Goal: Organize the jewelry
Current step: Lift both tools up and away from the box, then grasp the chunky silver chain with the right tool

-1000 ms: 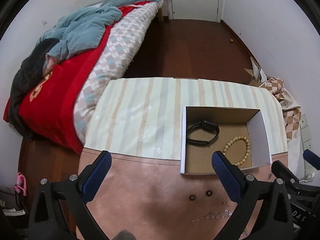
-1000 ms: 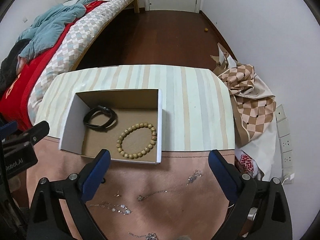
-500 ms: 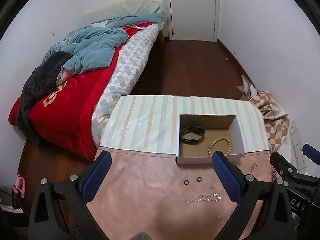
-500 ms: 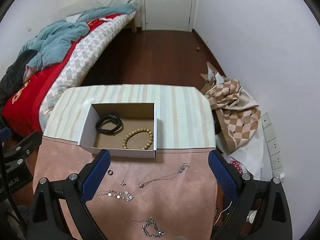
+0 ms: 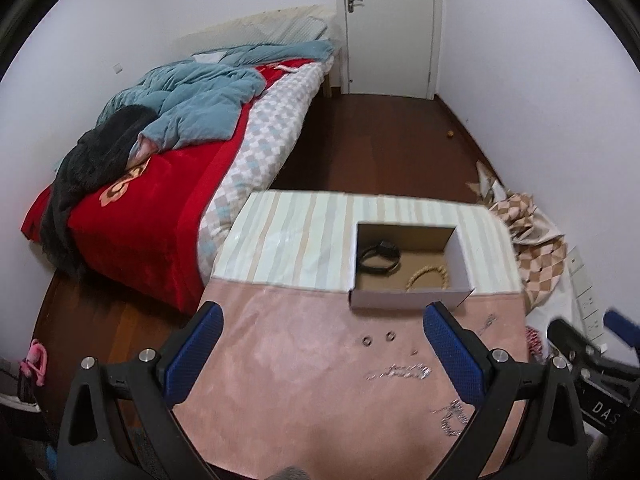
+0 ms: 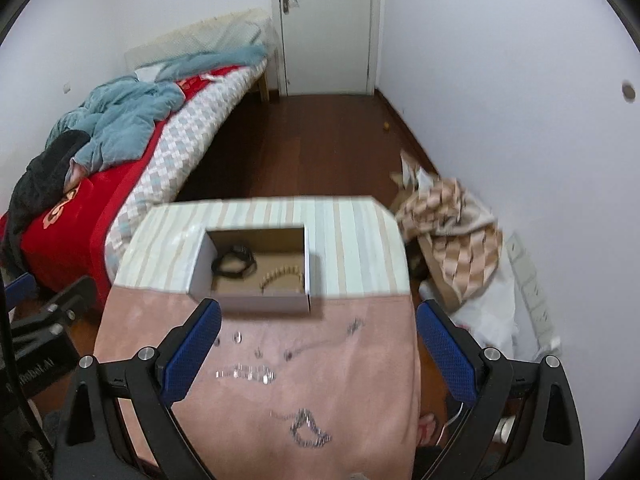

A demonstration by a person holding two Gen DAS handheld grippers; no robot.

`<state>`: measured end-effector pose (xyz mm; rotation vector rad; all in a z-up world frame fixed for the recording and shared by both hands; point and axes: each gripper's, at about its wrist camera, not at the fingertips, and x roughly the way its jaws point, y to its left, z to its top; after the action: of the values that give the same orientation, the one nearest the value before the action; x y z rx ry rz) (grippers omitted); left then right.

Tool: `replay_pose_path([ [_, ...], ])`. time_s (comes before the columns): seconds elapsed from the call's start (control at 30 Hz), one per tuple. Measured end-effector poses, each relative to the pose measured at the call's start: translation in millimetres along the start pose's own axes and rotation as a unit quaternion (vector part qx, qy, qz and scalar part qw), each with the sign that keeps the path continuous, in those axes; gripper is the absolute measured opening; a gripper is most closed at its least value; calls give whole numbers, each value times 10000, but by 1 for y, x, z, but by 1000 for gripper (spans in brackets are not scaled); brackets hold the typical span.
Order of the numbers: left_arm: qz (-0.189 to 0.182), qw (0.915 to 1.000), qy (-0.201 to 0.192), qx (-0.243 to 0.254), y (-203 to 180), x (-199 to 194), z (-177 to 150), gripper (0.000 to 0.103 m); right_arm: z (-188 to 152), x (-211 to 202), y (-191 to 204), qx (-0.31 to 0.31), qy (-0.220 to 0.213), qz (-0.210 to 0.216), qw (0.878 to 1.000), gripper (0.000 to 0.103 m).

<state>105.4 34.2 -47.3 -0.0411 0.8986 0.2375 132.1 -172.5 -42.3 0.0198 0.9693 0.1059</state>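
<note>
An open cardboard box point(image 5: 408, 297) point(image 6: 256, 302) stands on the table where the striped cloth meets the pink cloth. It holds a black band point(image 5: 378, 260) point(image 6: 234, 262) and a beaded bracelet point(image 5: 428, 276) point(image 6: 282, 274). On the pink cloth point(image 5: 300, 360) lie two small rings point(image 5: 376, 338), a silver chain point(image 5: 400, 372) point(image 6: 246, 374), a thin necklace point(image 6: 320, 342) and a coiled chain point(image 5: 452, 424) point(image 6: 310, 432). My left gripper point(image 5: 324, 354) and right gripper point(image 6: 318, 354) are both open and empty, held well above the table's near end.
A bed point(image 5: 180, 152) with red and blue bedding stands to the left. Checked fabric point(image 6: 452, 220) is piled on the floor to the right by the wall. A wall socket strip point(image 6: 532, 292) is at the right. A door point(image 5: 390, 28) is at the back.
Both grippers have pulled back and up from the table. The box and jewelry look smaller and farther. Both stay open and empty.
</note>
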Motion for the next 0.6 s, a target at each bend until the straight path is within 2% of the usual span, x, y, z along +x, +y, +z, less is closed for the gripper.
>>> replay_pose_path([
  [0.1, 166, 9993, 322, 66, 2, 24, -29, 102, -35, 33, -16, 201, 590, 28, 9981, 99],
  [0.2, 239, 9963, 815, 137, 3, 56, -59, 102, -81, 74, -35, 537, 1296, 124, 9900, 99],
  [0.23, 294, 9947, 972, 169, 2, 66, -69, 102, -97, 88, -40, 662, 1509, 157, 9862, 95],
  [0.27, 326, 9932, 1096, 198, 1, 73, -76, 102, -110, 98, -44, 747, 1667, 165, 9830, 86],
  [0.33, 375, 9902, 1324, 253, 1, 89, -92, 102, -136, 121, -51, 927, 1963, 159, 9760, 75],
  [0.5, 419, 9855, 1631, 208, 2, 107, -111, 102, -169, 149, -51, 1150, 2187, 236, 9687, 68],
  [0.6, 419, 9846, 1690, 143, 2, 113, -113, 102, -171, 147, -38, 896, 1995, 69, 9758, 57],
])
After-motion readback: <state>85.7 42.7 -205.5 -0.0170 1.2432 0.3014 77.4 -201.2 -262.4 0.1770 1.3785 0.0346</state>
